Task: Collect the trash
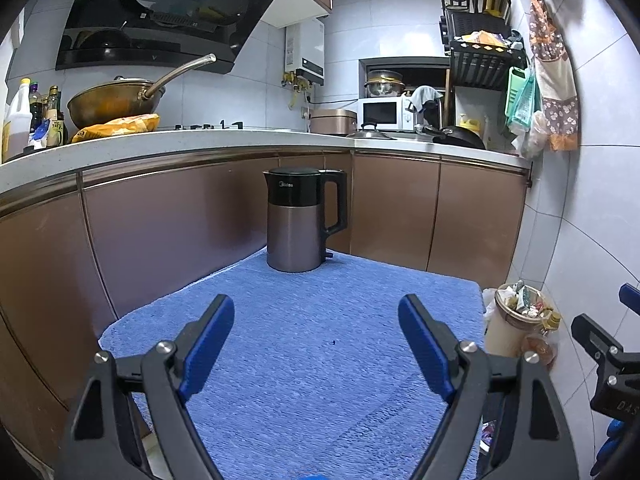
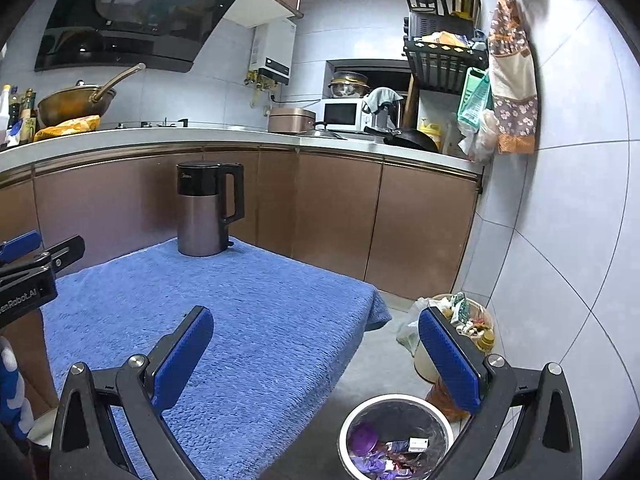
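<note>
Both claws gape, gripping nothing — left claw over the blue-towelled bench, right claw above the trash bin (lower right).

"midea" in pale letters on the black upper band of the kettle, legible in the left wrist view; same mark on the kettle in the right wrist view is too blurred to read. left gripper body at the left edge of the right wrist view carries white lettering, partly cut off: "...enrobot.ai". right gripper body at the right edge of the left wrist view shows embossed "das", rest out of frame. range hood sticker and front mark: unreadable.
</note>
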`<action>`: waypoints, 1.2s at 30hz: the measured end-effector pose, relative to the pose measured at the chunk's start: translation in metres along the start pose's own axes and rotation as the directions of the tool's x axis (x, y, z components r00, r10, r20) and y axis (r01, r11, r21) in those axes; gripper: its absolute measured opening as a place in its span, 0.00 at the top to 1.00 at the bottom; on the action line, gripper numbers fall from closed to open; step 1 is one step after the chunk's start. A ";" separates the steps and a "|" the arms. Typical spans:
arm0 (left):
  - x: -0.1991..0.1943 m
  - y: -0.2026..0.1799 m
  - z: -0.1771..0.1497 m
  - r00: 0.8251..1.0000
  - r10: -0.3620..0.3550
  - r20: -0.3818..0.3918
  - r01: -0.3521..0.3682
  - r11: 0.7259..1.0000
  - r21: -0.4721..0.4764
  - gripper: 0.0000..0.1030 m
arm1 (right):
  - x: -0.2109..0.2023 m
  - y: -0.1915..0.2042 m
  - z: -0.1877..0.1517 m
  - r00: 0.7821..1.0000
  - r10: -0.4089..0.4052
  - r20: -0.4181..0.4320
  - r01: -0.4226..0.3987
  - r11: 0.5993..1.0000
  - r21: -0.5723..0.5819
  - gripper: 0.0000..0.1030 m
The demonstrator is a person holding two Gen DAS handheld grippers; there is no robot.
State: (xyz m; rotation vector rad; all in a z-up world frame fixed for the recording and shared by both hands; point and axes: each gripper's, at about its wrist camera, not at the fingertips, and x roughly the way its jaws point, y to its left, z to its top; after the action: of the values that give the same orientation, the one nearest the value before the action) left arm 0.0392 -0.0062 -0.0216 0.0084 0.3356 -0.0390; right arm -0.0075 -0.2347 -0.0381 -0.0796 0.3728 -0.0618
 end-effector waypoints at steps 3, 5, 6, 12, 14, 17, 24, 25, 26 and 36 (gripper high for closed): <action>0.003 -0.002 -0.001 1.000 -0.007 -0.007 0.007 1.000 -0.001 0.19 | 0.002 -0.001 -0.001 1.000 -0.006 -0.006 0.006 1.000 0.007 0.00; 0.004 -0.004 -0.002 1.000 -0.009 -0.011 0.009 1.000 -0.001 0.19 | 0.004 -0.002 -0.002 1.000 -0.009 -0.011 0.009 1.000 0.010 0.00; 0.005 -0.004 -0.002 1.000 -0.010 -0.014 0.010 1.000 -0.002 0.19 | 0.005 -0.003 -0.003 1.000 -0.010 -0.012 0.010 1.000 0.011 0.00; 0.009 -0.006 -0.003 1.000 -0.011 -0.014 0.010 1.000 -0.008 0.19 | 0.011 -0.008 -0.005 1.000 -0.017 -0.022 0.018 0.999 0.026 0.00; 0.009 -0.007 -0.003 1.000 -0.010 -0.013 0.010 1.000 -0.008 0.19 | 0.012 -0.009 -0.005 1.000 -0.020 -0.022 0.020 0.999 0.032 0.00; 0.009 -0.008 -0.002 1.000 -0.011 -0.013 0.011 1.000 -0.007 0.19 | 0.014 -0.012 -0.006 0.999 -0.022 -0.023 0.023 0.999 0.040 0.00; 0.011 -0.013 0.002 1.000 -0.026 -0.004 0.026 1.000 -0.007 0.19 | 0.014 -0.017 -0.007 0.999 -0.028 -0.016 0.029 0.998 0.056 0.00; 0.012 -0.014 0.003 1.000 -0.029 -0.004 0.029 1.000 -0.006 0.19 | 0.015 -0.017 -0.007 0.999 -0.029 -0.016 0.030 0.998 0.056 0.00; 0.012 -0.015 0.003 1.000 -0.030 -0.004 0.030 1.000 -0.006 0.19 | 0.015 -0.018 -0.008 0.999 -0.032 -0.018 0.033 0.998 0.056 0.00; 0.017 -0.017 0.002 1.000 -0.015 -0.026 0.015 1.000 -0.007 0.19 | 0.017 -0.023 -0.008 0.999 -0.045 -0.017 0.046 0.997 0.066 0.00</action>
State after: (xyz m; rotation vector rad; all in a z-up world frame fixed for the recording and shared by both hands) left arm 0.0551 -0.0238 -0.0255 0.0001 0.3615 -0.0524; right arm 0.0044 -0.2593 -0.0498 -0.0219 0.3843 -0.1202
